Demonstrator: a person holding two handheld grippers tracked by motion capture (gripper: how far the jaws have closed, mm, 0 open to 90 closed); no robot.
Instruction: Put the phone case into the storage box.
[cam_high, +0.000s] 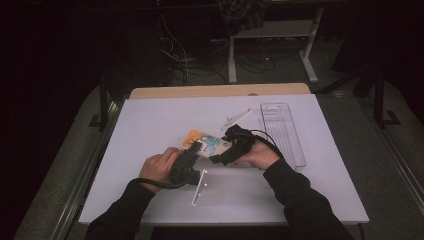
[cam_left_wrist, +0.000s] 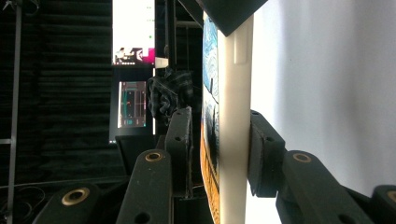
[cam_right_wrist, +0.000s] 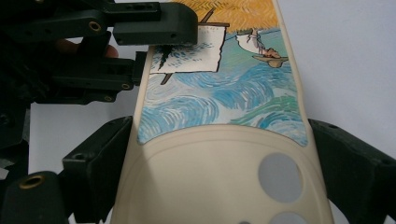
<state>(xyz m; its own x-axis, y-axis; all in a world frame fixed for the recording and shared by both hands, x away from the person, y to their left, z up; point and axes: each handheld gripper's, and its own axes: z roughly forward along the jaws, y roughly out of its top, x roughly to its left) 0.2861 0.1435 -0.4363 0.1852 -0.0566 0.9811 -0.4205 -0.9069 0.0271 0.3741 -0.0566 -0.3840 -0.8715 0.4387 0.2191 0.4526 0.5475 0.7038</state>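
A cream phone case (cam_high: 212, 145) with a painted sea and boat picture is held just above the white table (cam_high: 150, 125), between both grippers. My left gripper (cam_high: 196, 151) comes in from the left and is shut on the case across its thickness. In the left gripper view one pad (cam_left_wrist: 184, 149) lies against the picture face and the other presses the case's (cam_left_wrist: 233, 93) plain side. My right gripper (cam_right_wrist: 224, 154) is shut on the case (cam_right_wrist: 219, 107) across its width, near the camera cut-outs. The left gripper (cam_right_wrist: 154, 51) reaches in at the top left of the right gripper view.
A clear plastic tray (cam_high: 282, 132) lies at the right of the table. A white strip (cam_high: 236, 119) sits behind the hands, and a thin white bar (cam_high: 198, 187) in front of them. Behind the table are a wooden edge (cam_high: 220, 91) and dark floor with cables.
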